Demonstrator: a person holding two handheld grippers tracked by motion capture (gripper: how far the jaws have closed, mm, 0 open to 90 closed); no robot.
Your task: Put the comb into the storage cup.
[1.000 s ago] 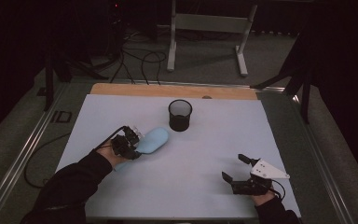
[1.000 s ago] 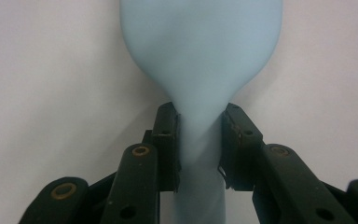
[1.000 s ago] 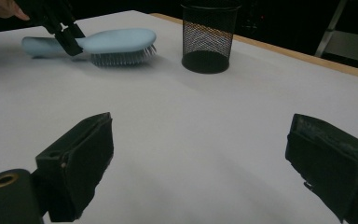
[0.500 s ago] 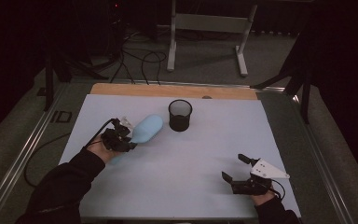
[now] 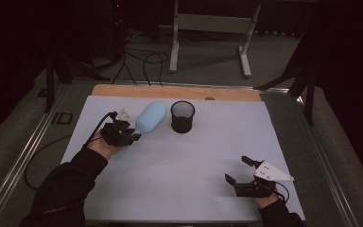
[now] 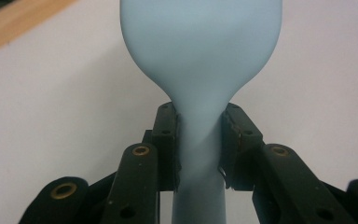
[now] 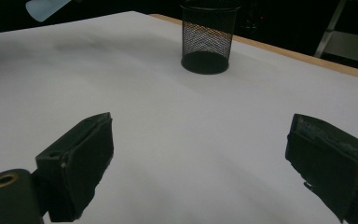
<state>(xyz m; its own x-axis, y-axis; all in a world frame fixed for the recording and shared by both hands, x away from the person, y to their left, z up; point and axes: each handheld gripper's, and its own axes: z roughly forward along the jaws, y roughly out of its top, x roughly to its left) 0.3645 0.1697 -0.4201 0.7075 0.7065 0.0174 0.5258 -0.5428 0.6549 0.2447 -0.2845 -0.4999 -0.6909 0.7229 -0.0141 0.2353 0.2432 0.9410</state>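
A light blue hairbrush [image 5: 150, 118] is held above the white table cover, its head pointing toward the black mesh cup [image 5: 183, 116]. My left gripper [image 5: 133, 136] is shut on its handle; in the left gripper view the pads [image 6: 167, 140] squeeze the narrow neck of the hairbrush [image 6: 200, 70]. My right gripper [image 5: 238, 170] rests low at the front right, jaws wide apart with nothing between them. In the right gripper view the mesh cup [image 7: 208, 37] stands upright ahead, and the hairbrush head [image 7: 44, 8] shows at the top left.
The white cover [image 5: 184, 179] spans the table, with a wooden strip [image 5: 170, 91] along the far edge. Cables and a metal stand [image 5: 208, 28] lie on the floor beyond. A cable [image 5: 52, 156] trails off the left side.
My left gripper has lifted the hairbrush off the table and carried it farther back, closer to the mesh cup. The right gripper has stayed in place.
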